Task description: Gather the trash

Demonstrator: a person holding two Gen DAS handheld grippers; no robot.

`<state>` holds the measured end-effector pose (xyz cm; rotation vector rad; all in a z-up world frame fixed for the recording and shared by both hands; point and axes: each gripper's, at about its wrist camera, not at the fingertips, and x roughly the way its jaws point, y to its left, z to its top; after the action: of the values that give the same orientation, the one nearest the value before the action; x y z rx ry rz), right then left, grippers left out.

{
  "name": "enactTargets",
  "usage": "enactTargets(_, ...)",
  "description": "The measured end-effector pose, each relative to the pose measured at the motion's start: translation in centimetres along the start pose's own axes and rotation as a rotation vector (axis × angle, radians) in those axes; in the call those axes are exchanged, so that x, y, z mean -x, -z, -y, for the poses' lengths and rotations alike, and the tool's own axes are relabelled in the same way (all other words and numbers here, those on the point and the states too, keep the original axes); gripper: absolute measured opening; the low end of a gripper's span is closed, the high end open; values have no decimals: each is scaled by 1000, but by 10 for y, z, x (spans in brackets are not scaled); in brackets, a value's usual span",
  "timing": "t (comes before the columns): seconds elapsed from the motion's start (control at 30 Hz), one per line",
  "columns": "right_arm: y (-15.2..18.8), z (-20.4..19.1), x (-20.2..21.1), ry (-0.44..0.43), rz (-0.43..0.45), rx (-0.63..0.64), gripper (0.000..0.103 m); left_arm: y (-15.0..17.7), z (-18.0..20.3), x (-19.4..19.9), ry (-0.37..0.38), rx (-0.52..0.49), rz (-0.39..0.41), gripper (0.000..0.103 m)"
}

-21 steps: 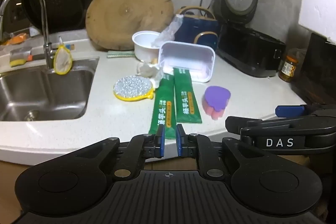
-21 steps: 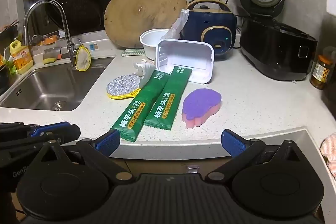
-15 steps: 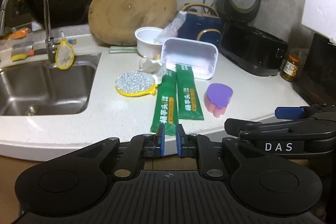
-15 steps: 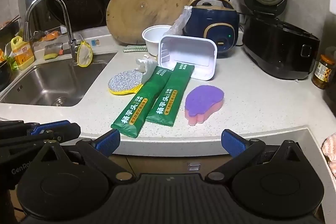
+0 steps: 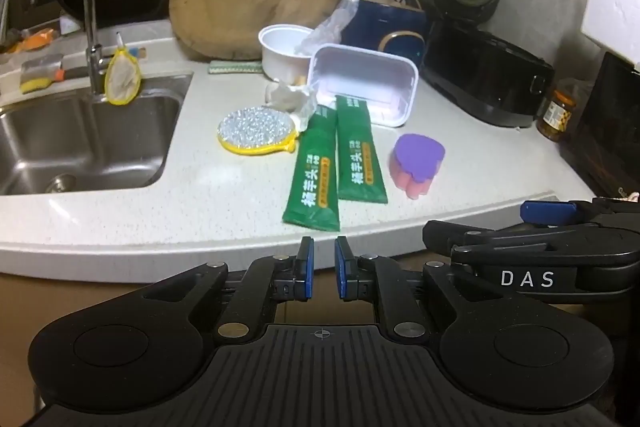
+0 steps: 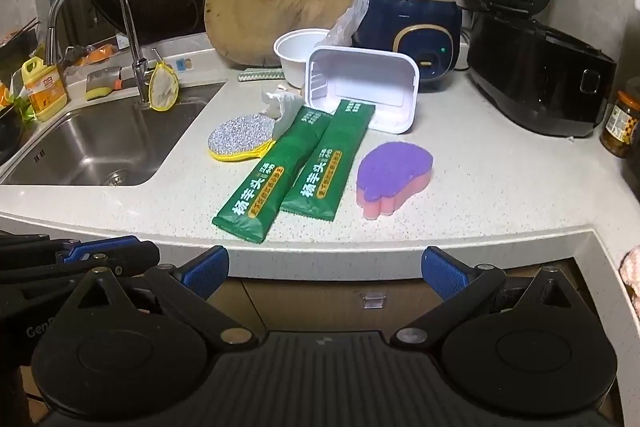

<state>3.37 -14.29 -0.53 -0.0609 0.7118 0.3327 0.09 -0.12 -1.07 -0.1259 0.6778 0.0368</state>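
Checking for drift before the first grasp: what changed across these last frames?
Only the viewpoint moved: both cameras crept slightly closer to the counter. Nothing was gripped or released. The left gripper stays nearly shut and empty, the right gripper stays wide open. The two green packets, white tray and purple sponge lie unmoved.

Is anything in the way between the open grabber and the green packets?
Nothing visible. The right hand-held gripper hangs open off the counter edge, and the two green packets lie just beyond it on bare countertop.
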Motion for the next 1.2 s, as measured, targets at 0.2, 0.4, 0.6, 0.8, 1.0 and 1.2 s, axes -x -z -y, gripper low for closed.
enactTargets(0.2, 6, 2, 4, -21, 5, -16, 102, 4, -1, 3, 4, 8, -5, 14)
enactTargets(0.4, 14, 1, 11, -18, 11, -19, 102, 8, 1, 10, 10, 4, 1, 14)
enactTargets(0.6, 19, 1, 22, -14, 28, -21, 102, 14, 3, 19, 17, -4, 18, 14)
enactTargets(0.8, 23, 0, 29, -16, 44, -16, 102, 17, 6, 28, 11, -14, 41, 14)
enactTargets(1.0, 24, 1, 35, -16, 60, -15, 102, 19, 7, 33, 12, -22, 53, 14)
enactTargets(1.2, 25, 1, 36, -16, 63, -14, 102, 20, 8, 33, 13, -22, 51, 14)
